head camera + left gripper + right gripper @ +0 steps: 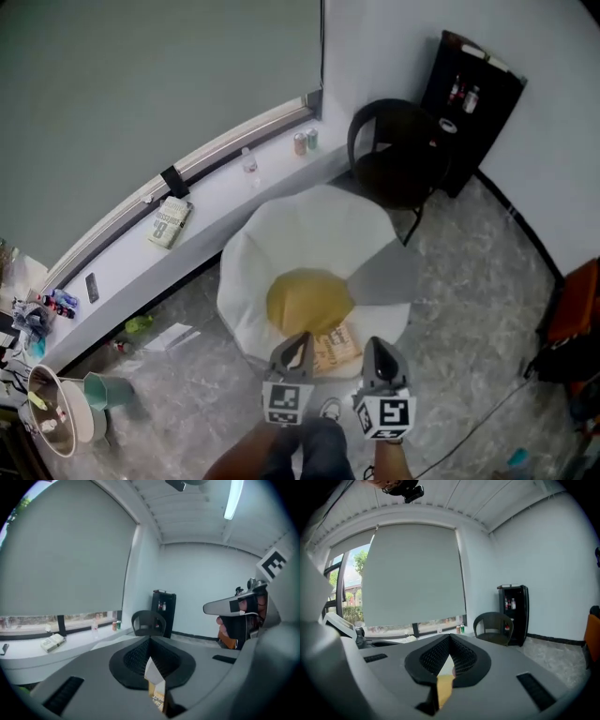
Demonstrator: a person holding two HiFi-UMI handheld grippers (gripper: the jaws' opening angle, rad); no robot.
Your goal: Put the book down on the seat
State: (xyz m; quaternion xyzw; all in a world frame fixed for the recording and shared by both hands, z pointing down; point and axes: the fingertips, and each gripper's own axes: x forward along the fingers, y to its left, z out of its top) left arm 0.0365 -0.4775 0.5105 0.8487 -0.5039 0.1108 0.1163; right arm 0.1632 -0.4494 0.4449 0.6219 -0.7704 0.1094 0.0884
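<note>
A thin tan book (337,349) lies low over the front of the white round seat (281,234), just below its yellow cushion (307,298). My left gripper (296,343) holds the book's left edge and my right gripper (377,347) its right edge. In the left gripper view the left gripper (151,663) is shut on the book (156,685), with a white page corner and a printed cover showing between its jaws. In the right gripper view the right gripper (449,660) is shut on the book (444,689), seen as a yellow strip.
A black chair (398,155) and a black shelf (473,94) stand behind the seat at the right. The window ledge (216,202) carries another book (171,222), a bottle (249,161) and two cans (306,142). A bin (56,412) stands at the lower left.
</note>
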